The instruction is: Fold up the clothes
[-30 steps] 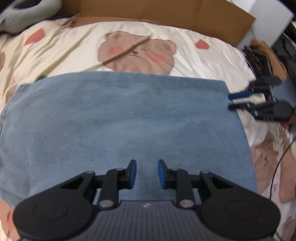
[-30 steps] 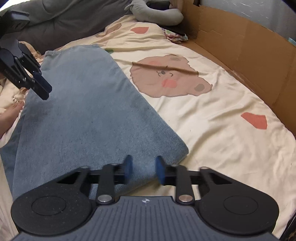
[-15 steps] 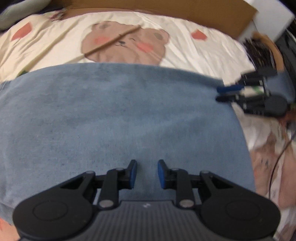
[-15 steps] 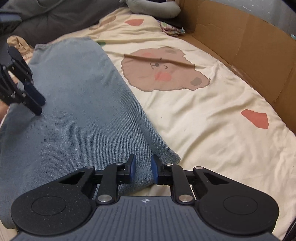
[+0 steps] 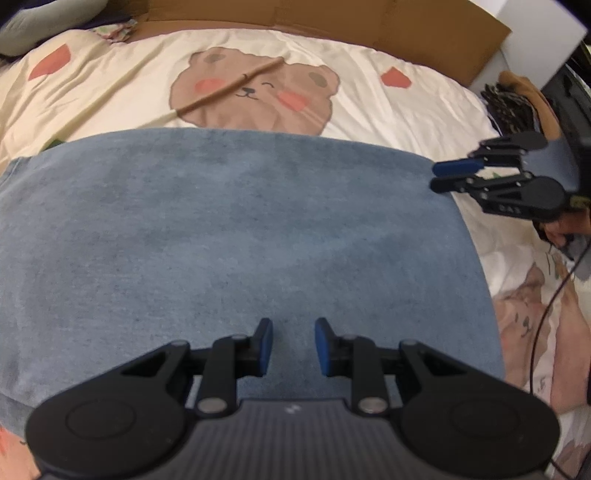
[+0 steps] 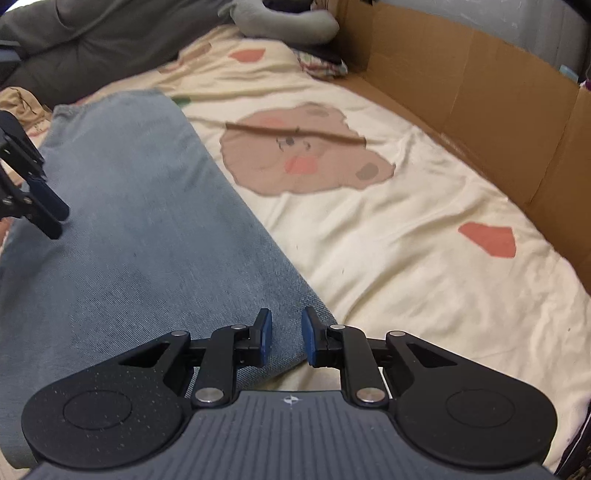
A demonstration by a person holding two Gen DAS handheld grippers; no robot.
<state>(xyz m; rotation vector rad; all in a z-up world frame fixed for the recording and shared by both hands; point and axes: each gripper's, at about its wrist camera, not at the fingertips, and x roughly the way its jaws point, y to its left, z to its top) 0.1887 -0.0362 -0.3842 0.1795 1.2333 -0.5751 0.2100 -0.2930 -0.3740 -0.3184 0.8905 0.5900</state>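
Item: folded blue denim garment (image 5: 236, 243), a broad flat rectangle of faded cloth, lying on a cream bedsheet printed with brown bear faces and red patches (image 5: 351, 96); its long far edge runs just short of the nearest bear print

Left gripper (image 5: 291, 345): black two-finger tool with blue pads, pointing steeply down over the near edge of the garment; jaws stand a little apart with only bare denim showing in the gap, nothing pinched. In the right wrist view it appears at the left border (image 6: 55, 218), tips low over the cloth; contact cannot be told

Right gripper (image 6: 284, 339): same build, poised at the garment's near right corner; jaws narrowly apart, the corner's edge showing in the gap behind them, no cloth seen between the pads. In the left wrist view it sits at the garment's right edge (image 5: 443, 175), fingers nearly together

Other contents:
- thin brown wooden stick (image 6: 295, 131), lying across the bear print, apart from the garment
- brown cardboard wall (image 6: 480, 110) along the far side of the bed
- grey pillow (image 6: 288, 22) at the far end
- dark grey blanket (image 6: 92, 40) beyond the garment
- black cable (image 5: 546, 325) trailing at the right side
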